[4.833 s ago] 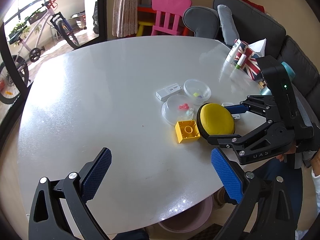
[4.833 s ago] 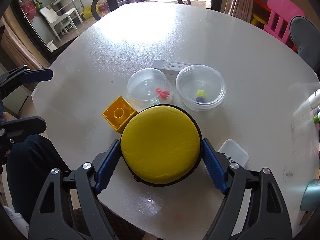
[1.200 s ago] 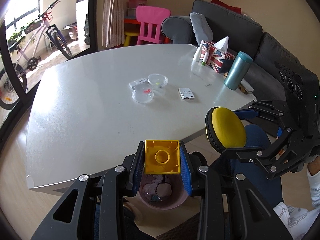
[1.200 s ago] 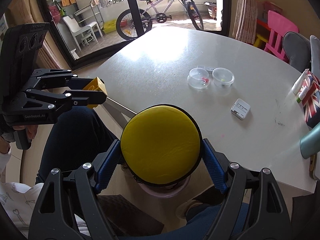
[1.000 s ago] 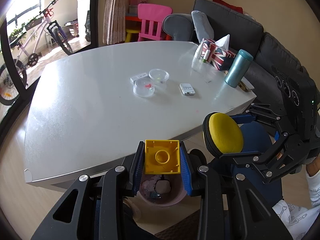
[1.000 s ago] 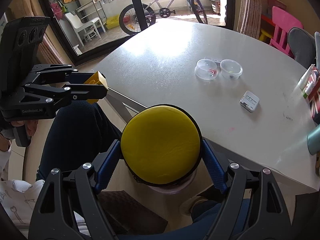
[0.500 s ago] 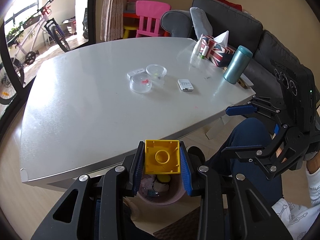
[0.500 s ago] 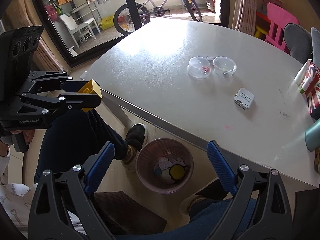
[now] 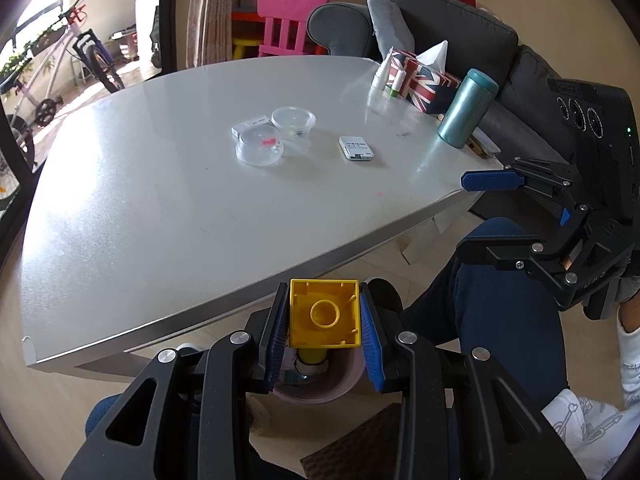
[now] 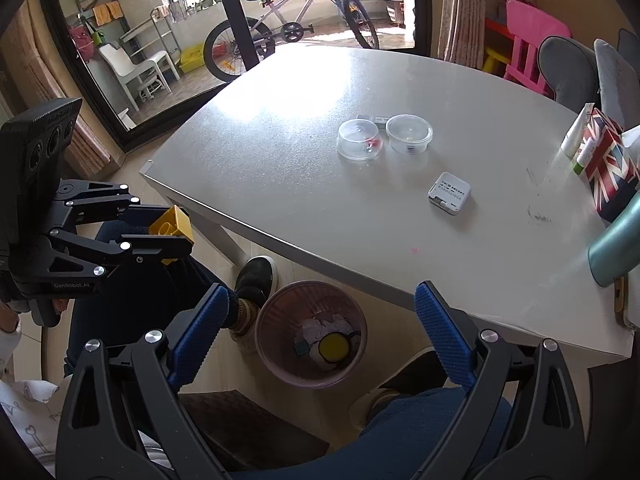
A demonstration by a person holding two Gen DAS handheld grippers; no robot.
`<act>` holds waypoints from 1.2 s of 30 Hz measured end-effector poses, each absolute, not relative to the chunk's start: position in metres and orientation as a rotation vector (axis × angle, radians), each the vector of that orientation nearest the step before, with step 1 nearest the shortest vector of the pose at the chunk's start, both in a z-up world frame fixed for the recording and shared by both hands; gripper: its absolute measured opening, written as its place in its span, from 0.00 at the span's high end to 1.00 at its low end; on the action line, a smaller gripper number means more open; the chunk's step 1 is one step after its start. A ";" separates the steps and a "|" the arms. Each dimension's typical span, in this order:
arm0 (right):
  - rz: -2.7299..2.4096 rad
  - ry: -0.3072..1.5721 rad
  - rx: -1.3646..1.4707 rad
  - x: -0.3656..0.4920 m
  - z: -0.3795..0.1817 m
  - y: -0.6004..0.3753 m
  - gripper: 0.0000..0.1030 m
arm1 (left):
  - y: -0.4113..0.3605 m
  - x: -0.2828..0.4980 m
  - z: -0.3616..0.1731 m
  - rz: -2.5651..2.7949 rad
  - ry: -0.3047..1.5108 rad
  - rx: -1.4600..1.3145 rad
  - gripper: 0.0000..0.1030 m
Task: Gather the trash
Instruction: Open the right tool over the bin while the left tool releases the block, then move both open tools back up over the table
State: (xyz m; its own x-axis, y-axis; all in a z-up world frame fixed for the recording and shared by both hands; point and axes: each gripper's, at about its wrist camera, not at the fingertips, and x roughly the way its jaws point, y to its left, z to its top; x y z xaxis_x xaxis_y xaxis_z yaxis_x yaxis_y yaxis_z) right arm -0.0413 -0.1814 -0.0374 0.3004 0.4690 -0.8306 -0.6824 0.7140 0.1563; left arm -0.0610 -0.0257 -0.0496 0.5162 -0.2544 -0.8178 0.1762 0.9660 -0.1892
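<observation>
1. The yellow toy block point(image 9: 325, 313) is clamped between the blue pads of the left gripper point(image 9: 323, 334), hollow underside facing the camera. In the left wrist view it sits directly in front of the pink waste bin point(image 9: 320, 386), which stands on the floor just off the table's near edge.
2. In the right wrist view the same block point(image 10: 173, 224) is held out over the person's dark-trousered knee point(image 10: 120, 292), to the left of the bin point(image 10: 310, 332) and apart from it.
3. The bin holds a round yellow case point(image 10: 334, 346) lying flat among crumpled paper and a small dark item; part of the case is also visible just under the block in the left wrist view.
4. The right gripper point(image 10: 318, 334) has its jaws spread wide with nothing between them. The bin shows in the gap between the two blue pads, lower down on the floor.
5. A black shoe point(image 10: 256, 276) rests on the floor just beside the bin's left rim.
6. The grey table point(image 10: 320, 200) carries two clear round plastic tubs point(image 10: 384, 136) side by side, a small white box behind them, and a flat white device point(image 10: 449, 193) nearer the front edge.
7. At the table's right end stand a Union Jack tissue box point(image 9: 424, 80), small white bottles and a teal flask point(image 9: 466, 108).
8. Beyond the table: a pink child's chair point(image 9: 290, 20), a grey sofa and a bicycle point(image 10: 288, 28) outside the glass door.
</observation>
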 end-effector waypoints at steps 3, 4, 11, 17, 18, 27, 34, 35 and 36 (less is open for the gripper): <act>0.763 1.005 -0.238 -0.039 -0.036 -0.185 0.10 | -0.029 -0.061 -0.052 -0.266 1.003 -0.081 0.68; 0.761 1.003 -0.236 -0.039 -0.036 -0.186 0.10 | -0.030 -0.061 -0.053 -0.267 1.005 -0.079 0.68; 0.753 0.999 -0.217 -0.035 -0.033 -0.191 0.10 | -0.036 -0.060 -0.056 -0.292 1.019 -0.069 0.68; 0.743 0.994 -0.211 -0.033 -0.032 -0.194 0.10 | -0.040 -0.060 -0.053 -0.303 0.991 -0.072 0.07; 0.740 0.994 -0.211 -0.032 -0.032 -0.194 0.10 | -0.039 -0.060 -0.052 -0.307 0.983 -0.083 0.07; 0.716 0.990 -0.198 -0.029 -0.031 -0.202 0.10 | -0.039 -0.056 -0.053 -0.293 1.003 -0.070 0.07; 0.709 0.993 -0.193 -0.028 -0.034 -0.205 0.10 | -0.037 -0.054 -0.050 -0.283 0.999 -0.071 0.07; 0.707 0.993 -0.192 -0.027 -0.034 -0.205 0.10 | -0.037 -0.054 -0.050 -0.281 0.998 -0.070 0.07; 0.705 0.994 -0.191 -0.026 -0.034 -0.205 0.10 | -0.036 -0.053 -0.050 -0.278 0.997 -0.070 0.07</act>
